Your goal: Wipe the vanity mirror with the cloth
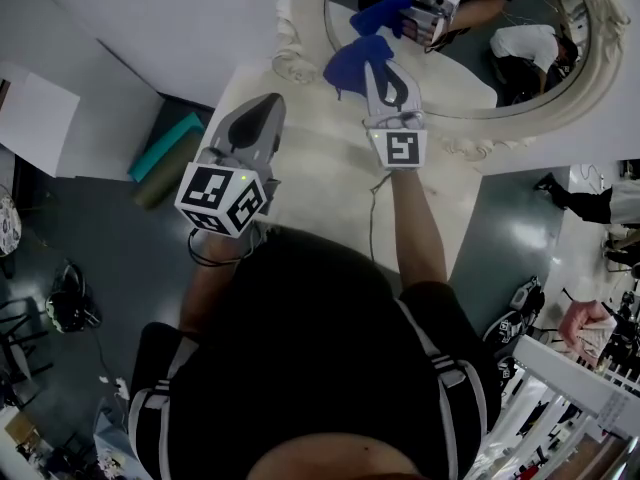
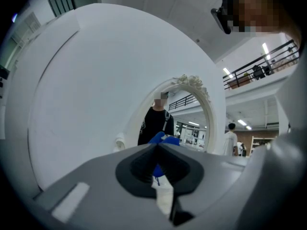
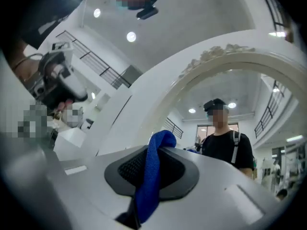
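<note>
While fingers of the right gripper (image 1: 378,68) clamp the cloth (image 1: 350,63) by the mirror (image 1: 480,83), left gripper (image 1: 270,108) fingers together

Floor (image 1: 90,253) is seen dark grey and glossy, with light glare at the right. A white wall (image 1: 150,18) is seen far left, behind a cream tabletop (image 1: 320,183). A teal block (image 1: 165,143) is laid on the floor just left of the tabletop, with an olive one beside it. A white panel (image 1: 35,118) is seen at the left edge. White slatted railing (image 1: 575,393) and a pink seat (image 1: 585,323) are seen near right. In the left gripper view, a black balcony railing (image 2: 261,66) and strip lights (image 2: 265,48) are seen upper right. Round ceiling lights (image 3: 131,36) are shown in the right gripper view.
</note>
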Tool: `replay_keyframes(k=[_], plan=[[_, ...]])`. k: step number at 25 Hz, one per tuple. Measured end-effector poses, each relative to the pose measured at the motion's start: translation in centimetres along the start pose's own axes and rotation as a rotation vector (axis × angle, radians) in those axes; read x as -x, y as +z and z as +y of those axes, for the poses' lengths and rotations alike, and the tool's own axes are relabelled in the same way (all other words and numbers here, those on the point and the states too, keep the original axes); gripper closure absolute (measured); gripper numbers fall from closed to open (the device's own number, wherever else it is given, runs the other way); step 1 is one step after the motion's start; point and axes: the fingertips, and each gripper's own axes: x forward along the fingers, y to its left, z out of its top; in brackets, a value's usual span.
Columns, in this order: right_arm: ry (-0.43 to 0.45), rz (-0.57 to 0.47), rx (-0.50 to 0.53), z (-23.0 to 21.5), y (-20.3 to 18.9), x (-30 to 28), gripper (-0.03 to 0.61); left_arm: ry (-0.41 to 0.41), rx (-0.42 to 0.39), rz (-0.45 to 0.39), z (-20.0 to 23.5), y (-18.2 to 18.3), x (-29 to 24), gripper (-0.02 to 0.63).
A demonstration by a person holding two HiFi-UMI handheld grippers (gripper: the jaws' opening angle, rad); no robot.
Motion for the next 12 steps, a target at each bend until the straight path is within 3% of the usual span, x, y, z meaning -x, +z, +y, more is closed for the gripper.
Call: replay_keyframes(k=[5,8,12], plan=[[-0.167,-0.012,-0.235,-3.8,1.2,5.6,0.531,-0.052,0.006,0.03,-1.1,-0.8,-0.7,0.604],[-0.305,-0.06,-0.295,-7.2,1.6,9.5,0.529,-0.077,0.005,0.037,-1.8,-0.9,-1.2,0.604],[-0.565,-0.081,-0.298,-12.1,1.5,16.0,0.529,-0.115,-0.003,0.044,-2.9,-1.0,-1.9,0.604]])
